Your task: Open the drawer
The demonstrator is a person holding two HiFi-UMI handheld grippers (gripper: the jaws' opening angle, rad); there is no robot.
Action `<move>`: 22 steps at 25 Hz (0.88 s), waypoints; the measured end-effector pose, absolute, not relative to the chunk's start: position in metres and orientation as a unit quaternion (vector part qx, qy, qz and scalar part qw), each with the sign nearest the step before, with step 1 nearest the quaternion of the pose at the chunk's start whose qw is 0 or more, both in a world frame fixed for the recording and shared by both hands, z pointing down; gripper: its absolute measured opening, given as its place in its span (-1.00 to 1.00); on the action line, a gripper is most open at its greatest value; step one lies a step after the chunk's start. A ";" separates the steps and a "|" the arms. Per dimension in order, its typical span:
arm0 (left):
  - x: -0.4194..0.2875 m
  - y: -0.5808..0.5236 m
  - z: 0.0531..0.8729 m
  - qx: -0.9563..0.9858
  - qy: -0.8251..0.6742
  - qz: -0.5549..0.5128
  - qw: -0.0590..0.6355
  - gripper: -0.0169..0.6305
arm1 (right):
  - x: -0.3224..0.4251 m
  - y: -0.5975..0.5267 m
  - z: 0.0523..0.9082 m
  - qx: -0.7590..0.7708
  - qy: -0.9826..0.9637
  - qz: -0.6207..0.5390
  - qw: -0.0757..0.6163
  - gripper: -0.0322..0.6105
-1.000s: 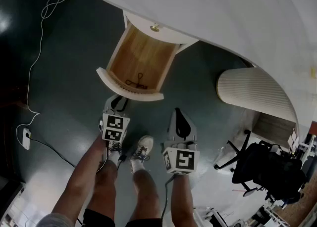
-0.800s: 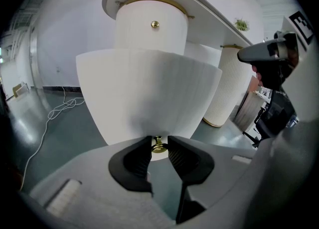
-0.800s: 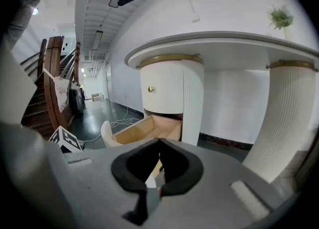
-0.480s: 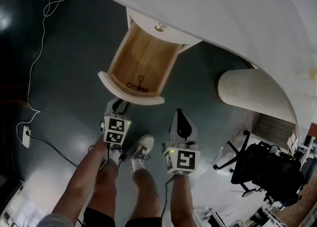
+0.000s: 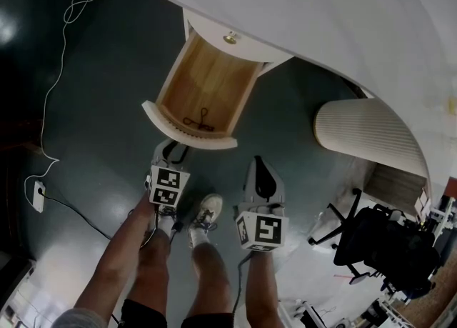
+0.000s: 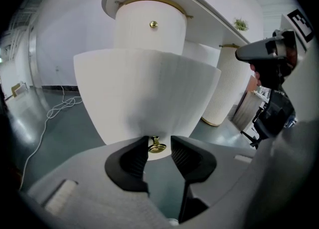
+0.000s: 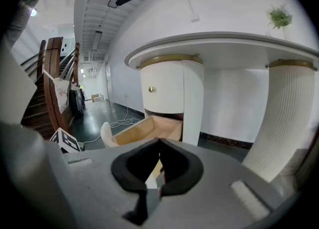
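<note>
Drawer stands pulled out.
Left gripper tilts down at its front, jaws just loosening round the brass knob; right gripper beside it, jaws together.

1. Wears dark shorts, legs bare below the hem.
2. Wears white sneakers with dark laces.
3. Ends on the left in the left gripper: pale grey moulded shell, rounded, with two black ribbed pads.
4. Has just been letting those jaws widen, a brass knob standing between them.
5. Bears behind that shell a white cube printed with black square markers.
6. Ends on the right in the right gripper, same grey shell and black lining.
7. Carries there a second marker cube, black squares on white faces.
8. Trails a thin dark cable from under it.
</note>
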State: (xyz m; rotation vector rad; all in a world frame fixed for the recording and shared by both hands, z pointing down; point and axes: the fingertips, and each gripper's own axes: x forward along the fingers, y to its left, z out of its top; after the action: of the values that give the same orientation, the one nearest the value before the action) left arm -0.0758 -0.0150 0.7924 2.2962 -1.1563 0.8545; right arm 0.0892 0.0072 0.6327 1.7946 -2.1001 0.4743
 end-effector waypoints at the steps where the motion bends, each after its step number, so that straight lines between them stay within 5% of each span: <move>1: -0.074 -0.014 0.792 0.830 -0.411 0.307 0.219 -0.41 | 0.089 0.007 0.632 0.631 -0.739 0.166 0.168 -0.89; 5: -0.074 -0.013 0.785 0.829 -0.413 0.302 0.225 -0.15 | 0.088 0.004 0.623 0.630 -0.740 0.164 0.167 -0.89; 22: -0.090 -0.013 0.699 0.826 -0.434 0.288 0.214 -0.15 | 0.080 -0.005 0.560 0.625 -0.746 0.157 0.167 -0.89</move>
State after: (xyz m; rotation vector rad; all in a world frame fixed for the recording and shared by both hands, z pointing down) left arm -0.0899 -0.0132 0.6988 2.2927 -1.2040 0.7978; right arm 0.0796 -0.0052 0.5597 1.7804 -2.1233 0.4460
